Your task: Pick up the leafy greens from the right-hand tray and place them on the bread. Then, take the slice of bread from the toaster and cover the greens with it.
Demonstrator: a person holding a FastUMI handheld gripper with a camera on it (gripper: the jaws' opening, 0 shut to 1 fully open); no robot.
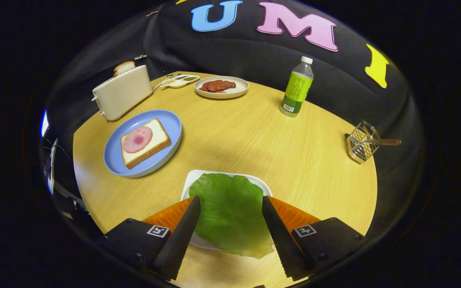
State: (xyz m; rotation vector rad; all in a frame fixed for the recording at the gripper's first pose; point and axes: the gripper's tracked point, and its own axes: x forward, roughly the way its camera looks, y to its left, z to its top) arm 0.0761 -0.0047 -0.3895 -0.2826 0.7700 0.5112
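The gripper [230, 200] hangs wide open over the lettuce leaf [228, 212], a finger on each side without touching, probably lined up for a grab. The leaf lies in a white tray [192, 180]. At ten o'clock, a blue plate [112, 154] holds bread [156, 138] with ham; beyond it, a toaster [120, 96] holds another slice [123, 67].

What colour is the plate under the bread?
Light blue plate, seen in the gripper view.
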